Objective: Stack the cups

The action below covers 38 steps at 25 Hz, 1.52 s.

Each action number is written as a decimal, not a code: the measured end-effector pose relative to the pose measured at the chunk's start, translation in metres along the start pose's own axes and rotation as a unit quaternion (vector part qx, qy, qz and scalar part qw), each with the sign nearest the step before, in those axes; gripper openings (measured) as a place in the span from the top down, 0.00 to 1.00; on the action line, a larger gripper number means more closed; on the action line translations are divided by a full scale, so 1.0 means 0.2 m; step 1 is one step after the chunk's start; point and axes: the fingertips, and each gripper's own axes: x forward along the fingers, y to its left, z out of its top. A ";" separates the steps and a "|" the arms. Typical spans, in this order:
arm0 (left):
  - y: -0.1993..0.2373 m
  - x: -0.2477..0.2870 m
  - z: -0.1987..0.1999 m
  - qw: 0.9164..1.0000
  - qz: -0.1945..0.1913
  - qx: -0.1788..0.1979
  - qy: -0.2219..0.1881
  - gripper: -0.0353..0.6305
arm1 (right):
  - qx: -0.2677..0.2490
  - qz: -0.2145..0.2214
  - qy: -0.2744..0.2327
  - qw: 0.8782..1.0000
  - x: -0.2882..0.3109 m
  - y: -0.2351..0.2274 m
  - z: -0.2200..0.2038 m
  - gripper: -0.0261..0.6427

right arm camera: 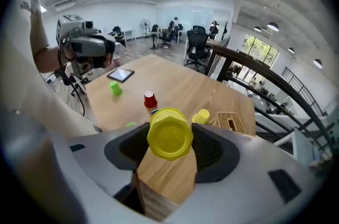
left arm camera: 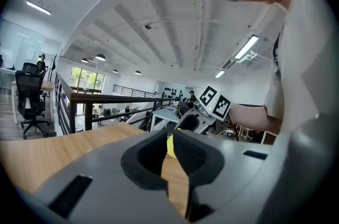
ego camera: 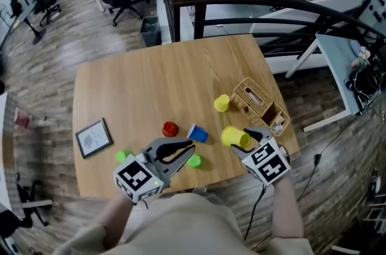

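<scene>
Yellow cup [right arm camera: 169, 135]: being clamped in right gripper [ego camera: 241, 139], base facing back toward hand, hovering over near right table [ego camera: 151, 79] edge. Second yellow cup [ego camera: 222, 103] sitting just beyond, farther in. Left gripper [ego camera: 186, 150] clenched empty, lying farther left.

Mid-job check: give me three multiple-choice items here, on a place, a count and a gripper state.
1. The woven wicker basket stands near the wooden table at its: A. right edge B. left edge C. far edge
2. How many small green plastic cups on the table? A. one B. two C. four
3. The right gripper is: A. open, empty B. shut on a yellow plastic cup C. shut on the basket

Answers: 1 A, the head view shows it at the right; 2 B, one either side of the left gripper; 3 B, pads press its sides.
</scene>
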 end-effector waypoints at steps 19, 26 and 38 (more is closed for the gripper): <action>0.25 0.10 -0.42 0.994 0.038 -0.044 0.090 0.88 | -0.037 0.012 0.178 0.983 0.68 -0.10 -0.52 0.57; 0.31 0.15 -0.52 0.989 0.051 -0.073 0.117 0.88 | -0.031 0.012 0.207 0.978 0.86 -0.15 -0.67 0.57; 0.31 0.17 -0.54 0.986 0.062 -0.095 0.126 0.88 | 0.008 -0.009 0.180 0.984 0.91 -0.17 -0.71 0.53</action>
